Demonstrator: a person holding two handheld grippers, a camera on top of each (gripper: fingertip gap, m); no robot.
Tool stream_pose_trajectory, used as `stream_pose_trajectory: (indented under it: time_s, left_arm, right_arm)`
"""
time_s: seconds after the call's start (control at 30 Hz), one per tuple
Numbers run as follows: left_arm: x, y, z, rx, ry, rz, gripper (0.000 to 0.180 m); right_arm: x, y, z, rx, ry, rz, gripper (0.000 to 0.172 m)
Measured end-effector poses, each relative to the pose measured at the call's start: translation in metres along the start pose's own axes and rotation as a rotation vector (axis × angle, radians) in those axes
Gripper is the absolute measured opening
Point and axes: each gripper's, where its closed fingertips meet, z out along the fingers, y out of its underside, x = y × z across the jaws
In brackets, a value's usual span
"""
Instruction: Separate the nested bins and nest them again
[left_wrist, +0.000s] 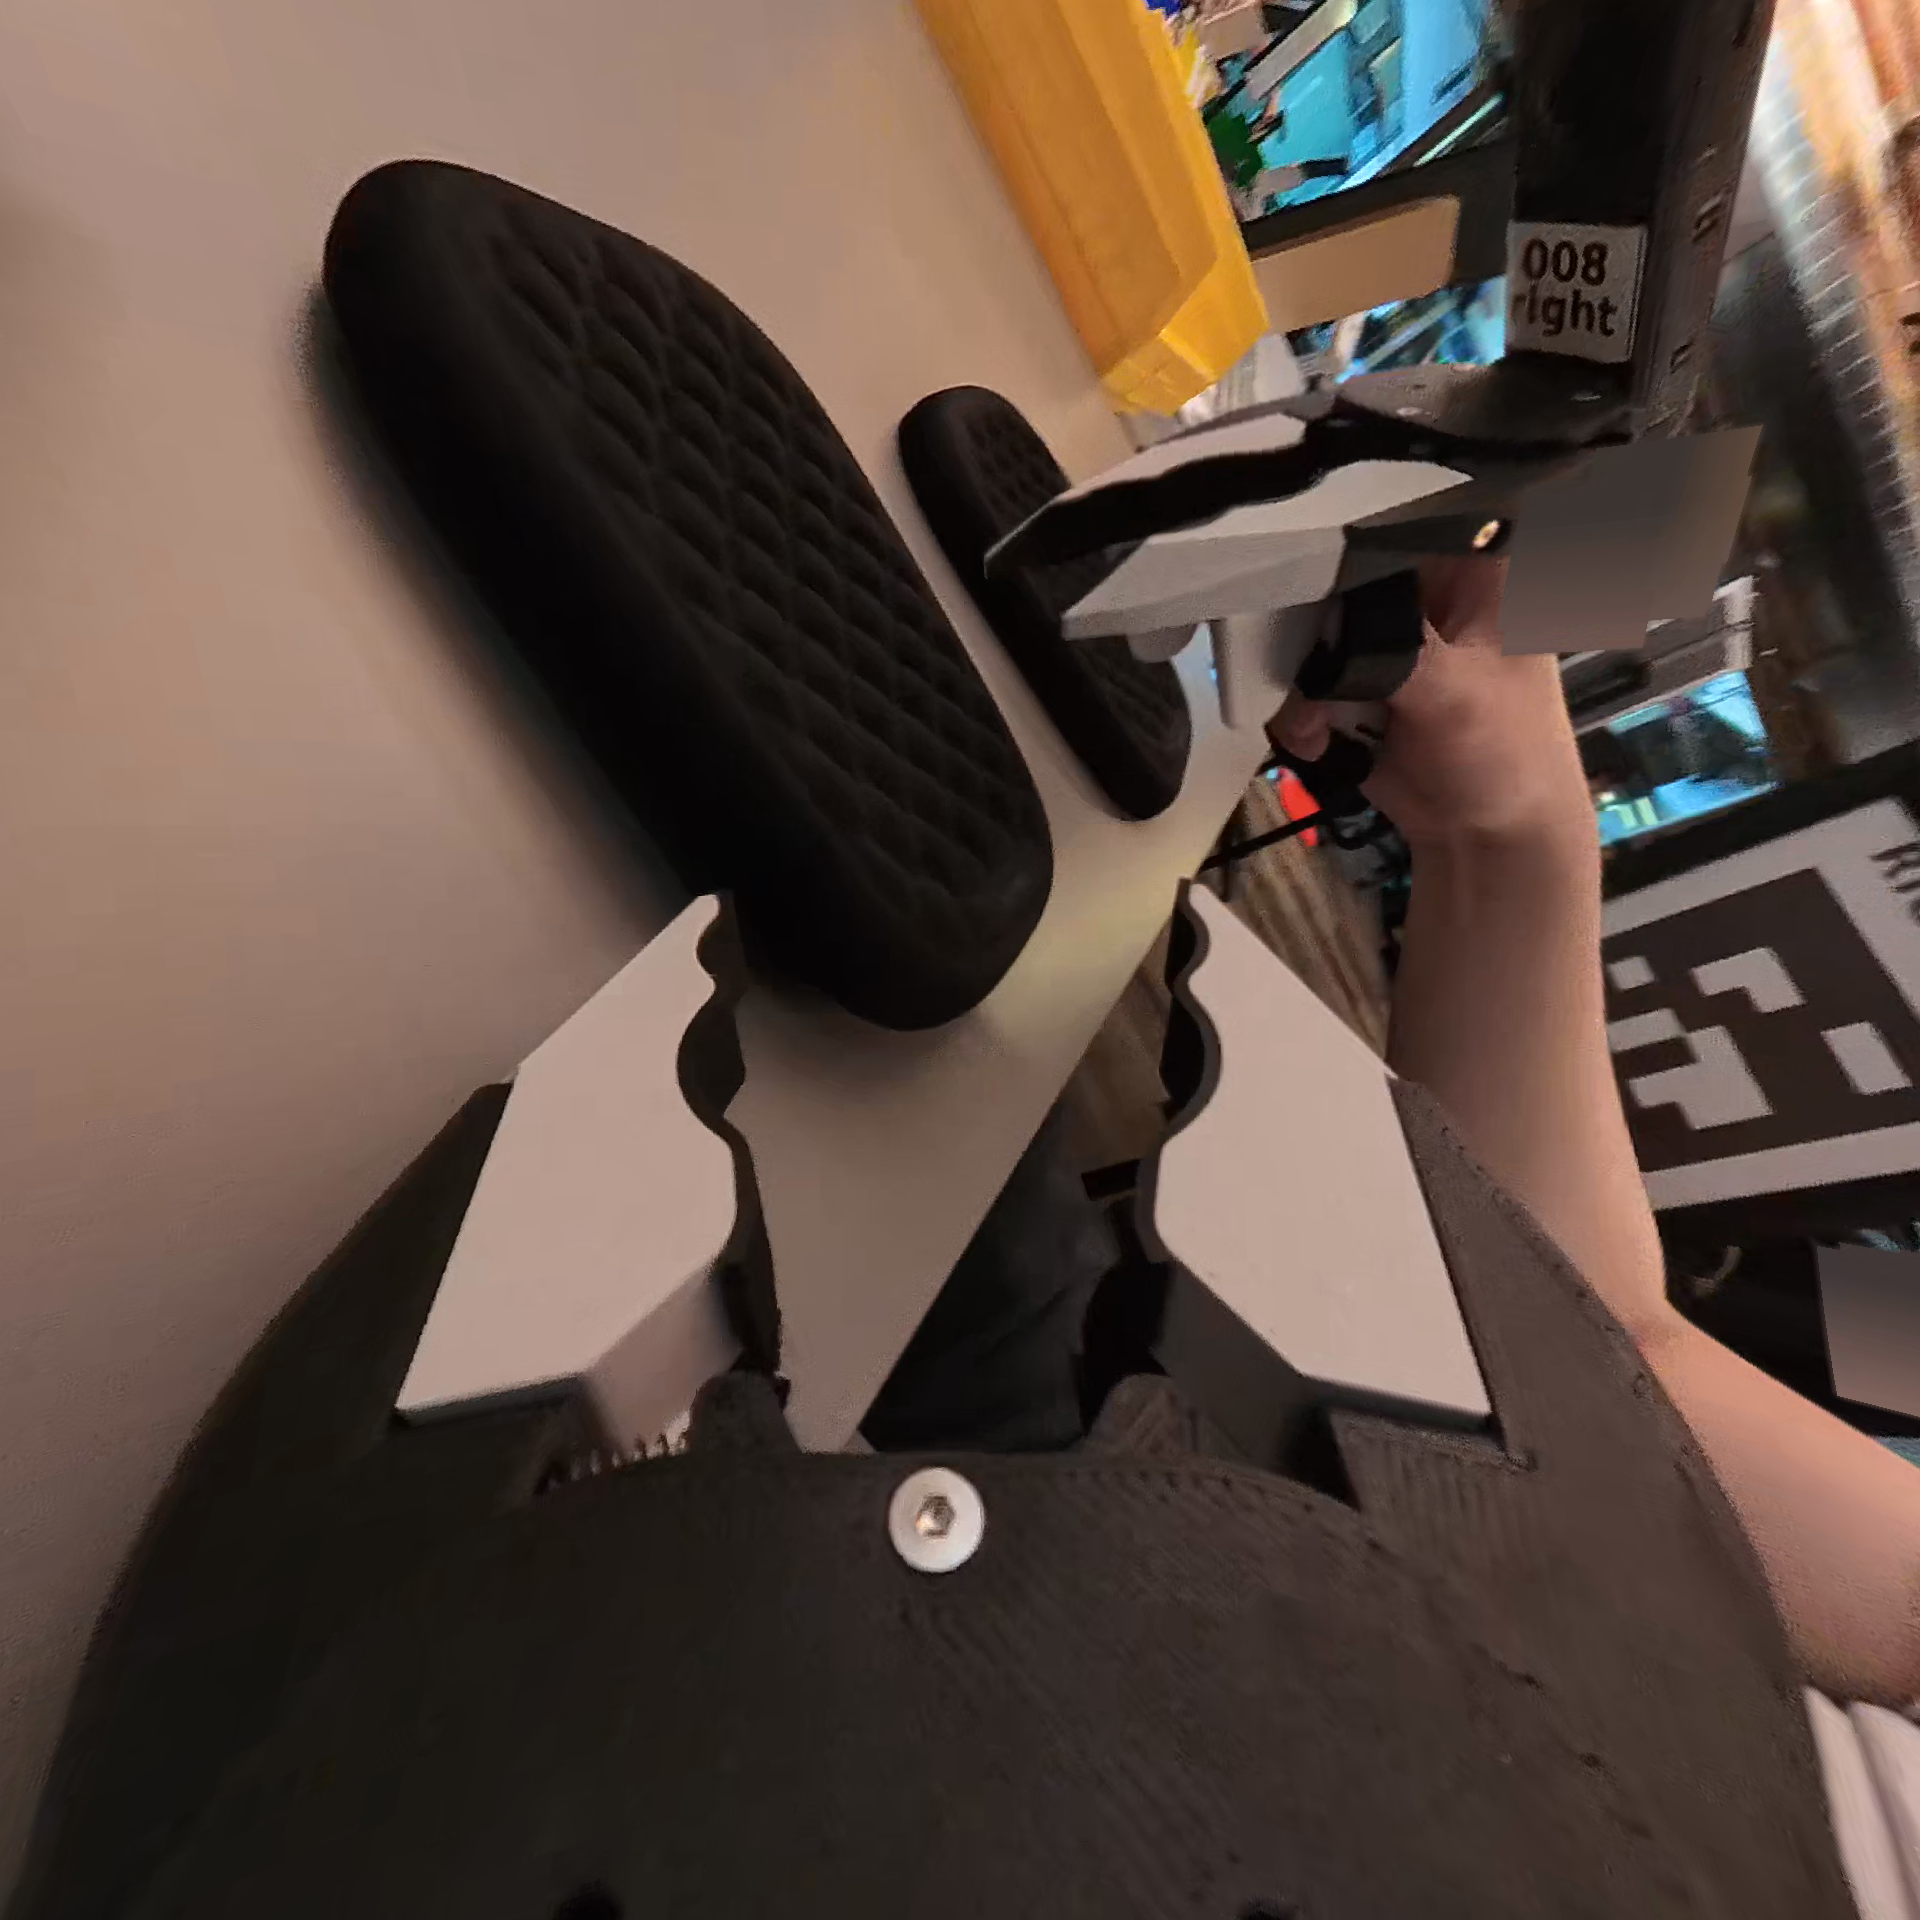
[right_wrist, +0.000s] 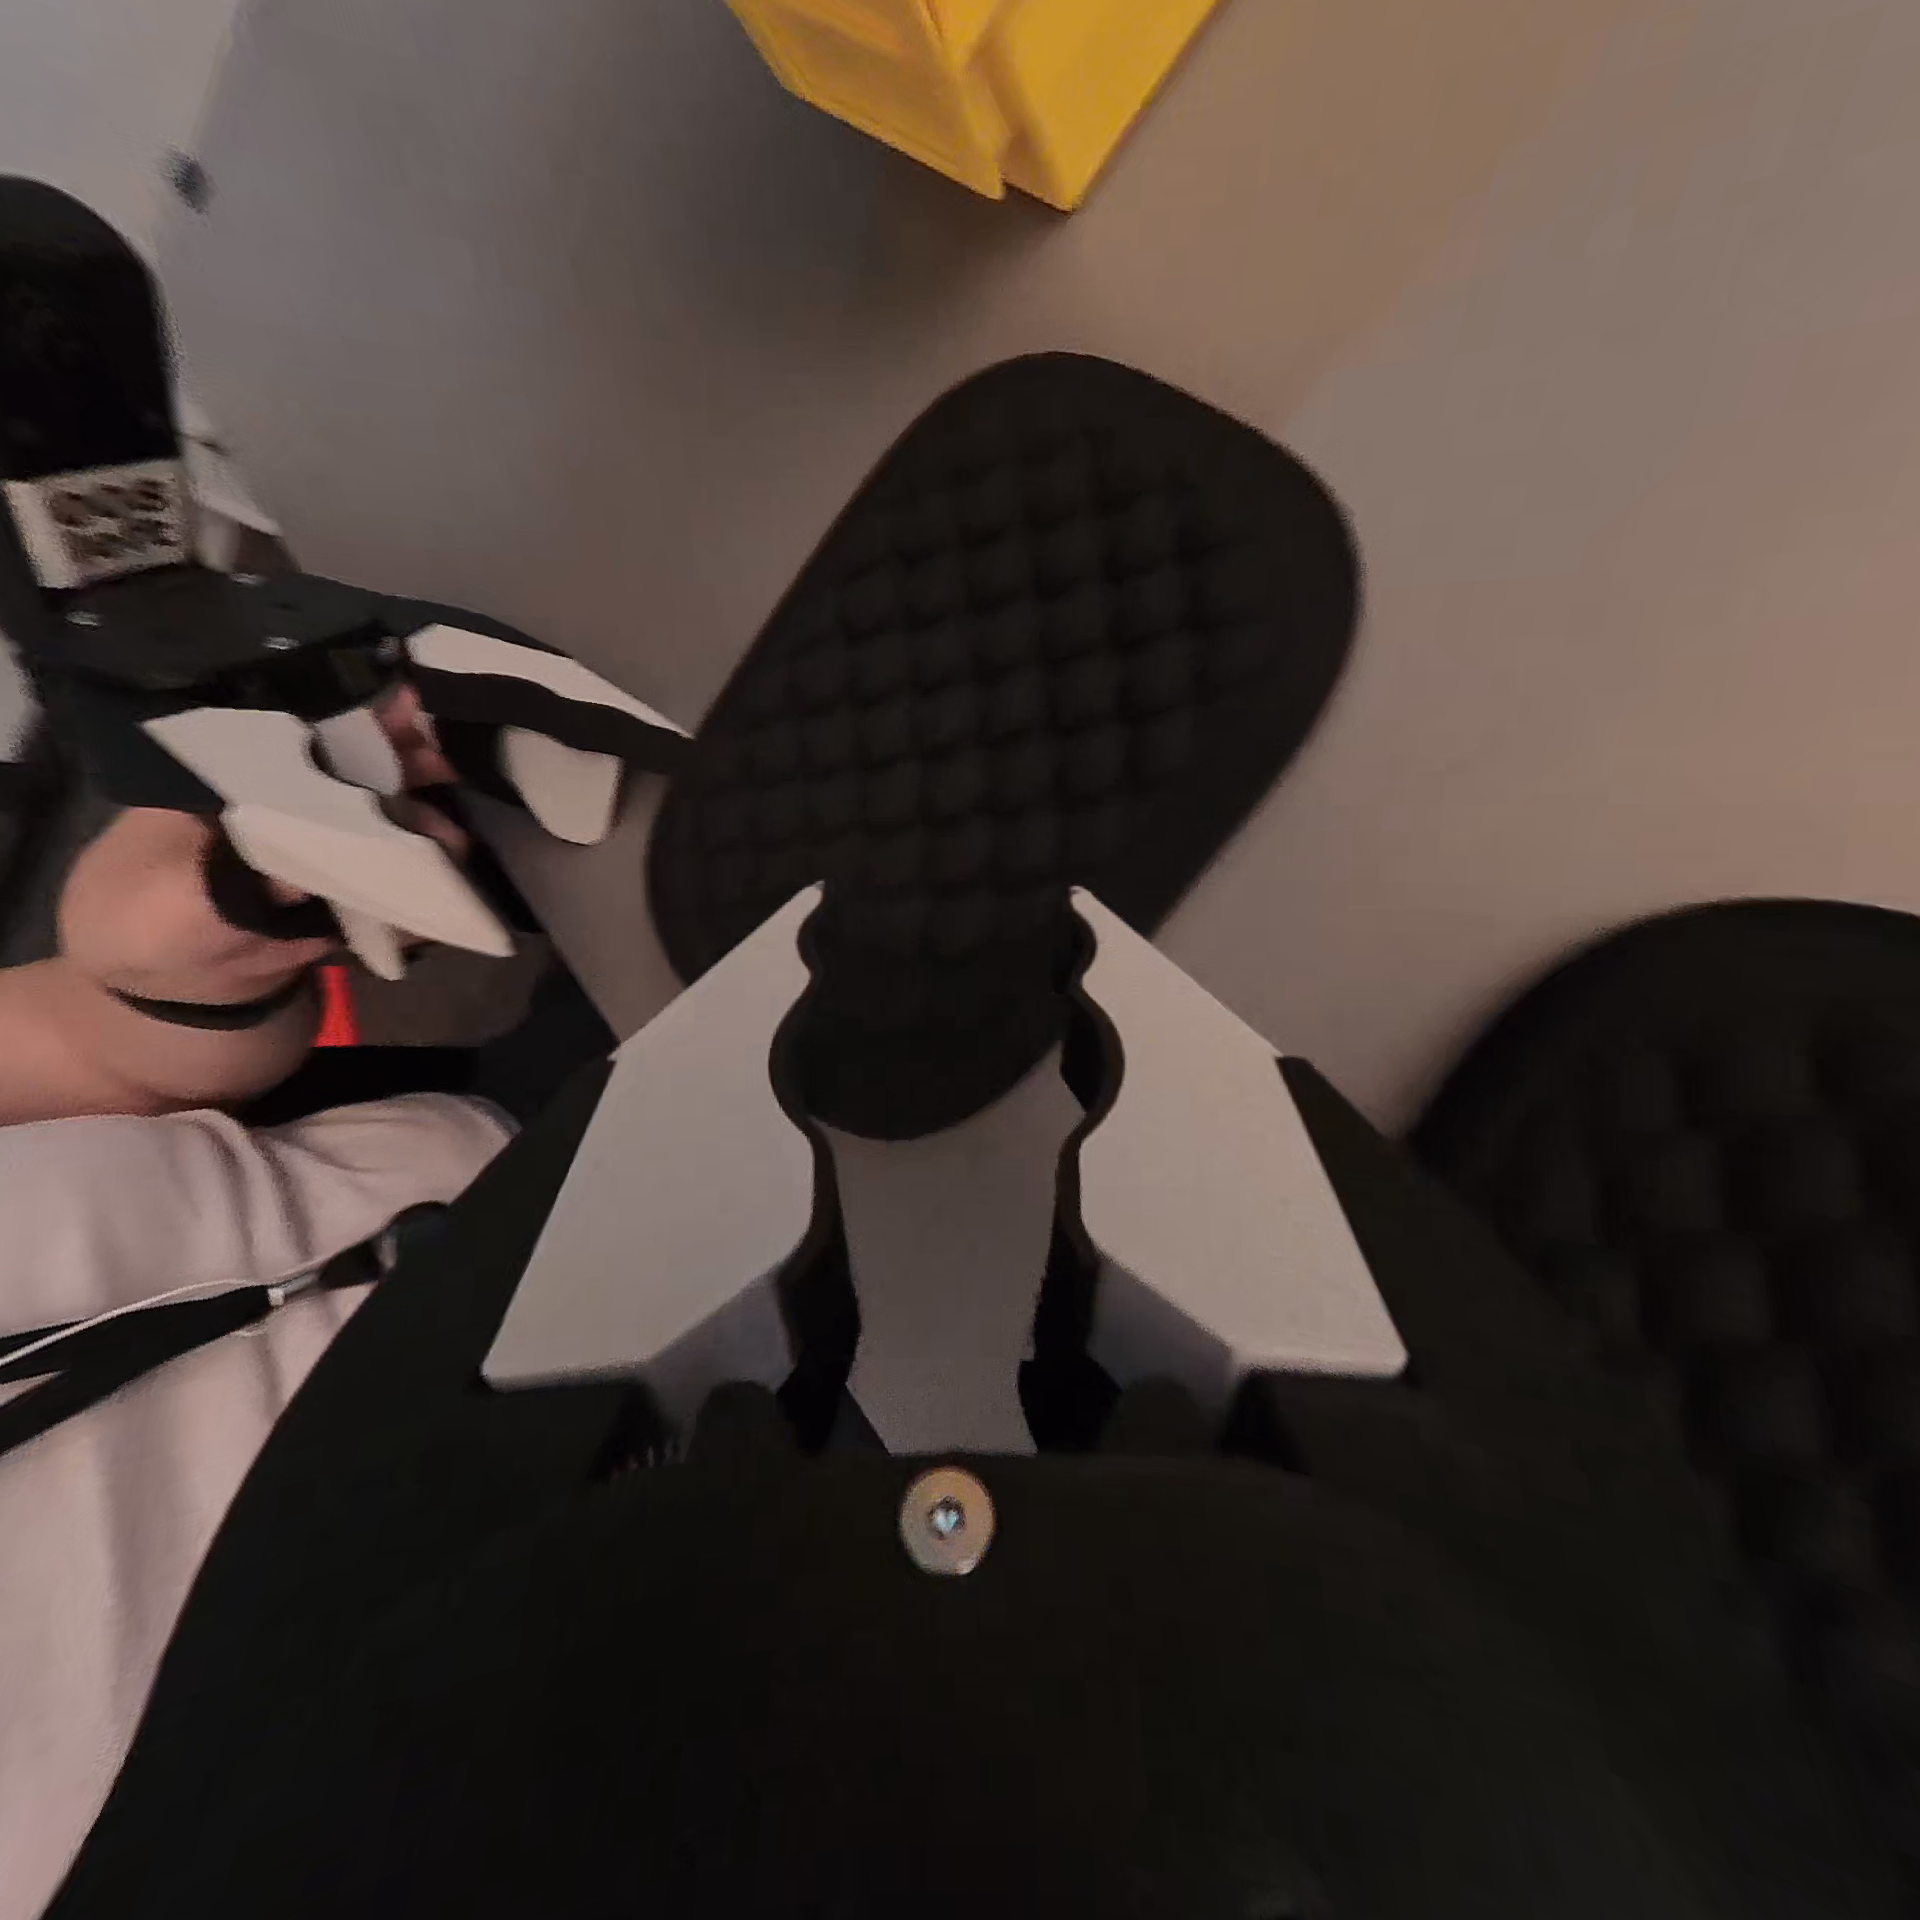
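The yellow bins (left_wrist: 1122, 187) stand on the far part of the pale table (left_wrist: 208, 727); it is hard to tell whether they are nested. A corner of them shows at the top of the right wrist view (right_wrist: 977, 73). My left gripper (left_wrist: 954, 894) is open and empty, above the near end of a large black quilted pad (left_wrist: 675, 582). My right gripper (right_wrist: 945, 894) is open and empty, with a black quilted pad (right_wrist: 997, 644) lying on the table below its fingers. Both grippers are well short of the bins. The right gripper also shows in the left wrist view (left_wrist: 1029, 597).
A second, smaller black pad (left_wrist: 1132, 727) lies beyond the first, and another pad (right_wrist: 1704, 1195) fills the lower right of the right wrist view. The left gripper (right_wrist: 582, 862) and a hand (right_wrist: 156, 987) are at the left. The table edge (left_wrist: 1143, 987) runs beside my left gripper.
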Motion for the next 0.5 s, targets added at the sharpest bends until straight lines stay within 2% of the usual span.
stream_pose_trajectory:
  time_s: [0.07, 0.13, 0.17, 0.37, 0.5]
  left_arm:
    - [-0.003, -0.002, 0.005, -0.012, -0.035, 0.003, 0.08]
    - [-0.006, -0.007, 0.008, -0.004, -0.055, -0.03, 0.084]
    - [-0.006, -0.01, 0.009, 0.011, -0.05, -0.049, 0.086]
    - [-0.006, -0.027, 0.011, 0.128, 0.034, -0.198, 0.093]
    - [0.006, -0.034, 0.01, 0.2, 0.059, -0.168, 0.077]
  right_arm:
    - [0.0, 0.014, 0.013, -0.026, -0.024, 0.004, 0.04]
    - [0.011, 0.014, 0.014, 0.03, 0.07, -0.033, 0.018]
    - [0.014, 0.016, 0.014, 0.048, 0.098, -0.054, 0.015]
    - [0.015, 0.019, 0.012, 0.195, 0.083, -0.035, 0.014]
    - [0.015, 0.024, 0.001, 0.231, 0.016, 0.024, 0.013]
